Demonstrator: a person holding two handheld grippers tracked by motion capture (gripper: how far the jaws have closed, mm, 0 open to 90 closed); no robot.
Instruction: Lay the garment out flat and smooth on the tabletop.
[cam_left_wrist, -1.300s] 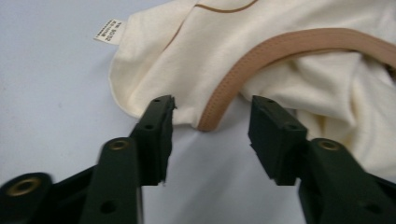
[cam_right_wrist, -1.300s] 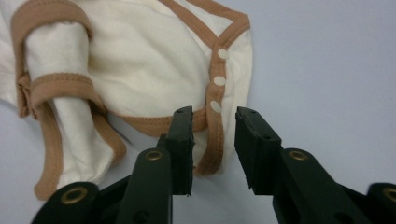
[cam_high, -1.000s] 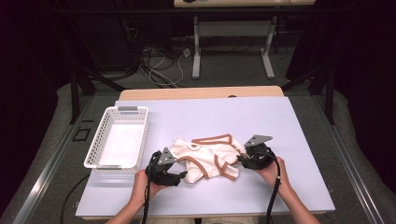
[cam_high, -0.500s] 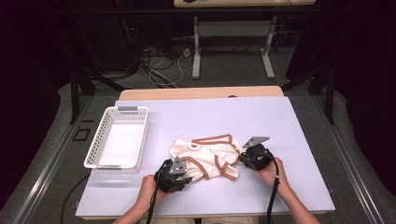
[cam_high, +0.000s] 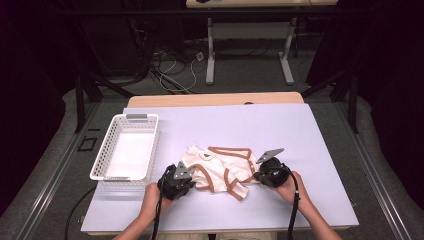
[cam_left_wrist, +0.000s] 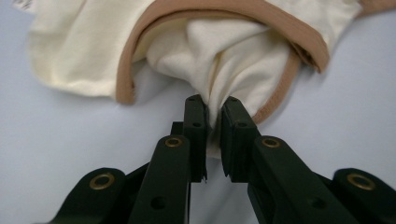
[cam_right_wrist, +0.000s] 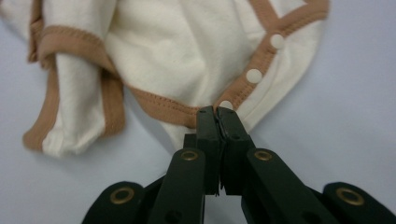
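Nearest the table's front edge, both hands are in. The left claw (cam_high: 187, 180) has just been closing, and in the left gripper view its jaws pinch a gathered bunch of cream cloth from the baby bodysuit (cam_left_wrist: 219, 51). The right claw (cam_high: 259, 175) has just been closing too; in the right gripper view its jaws sit tight together on the brown-trimmed hem, right beside the row of white snap buttons (cam_right_wrist: 254, 75). So both claws are gripping the garment, one on each side.

The bodysuit (cam_high: 222, 170) lies crumpled on the lilac table (cam_high: 300, 130), between the two claws, sleeves and trim folded over themselves. This looks like the grasp stage, just made, ahead of spreading or folding. Next move, as I read it: lift a little and draw the hands apart evenly, so the cloth opens flat without slipping from the left pinch, which holds only a bunched fold.

Further back on the left stands the white plastic basket (cam_high: 102, 167), empty, well apart from the garment.
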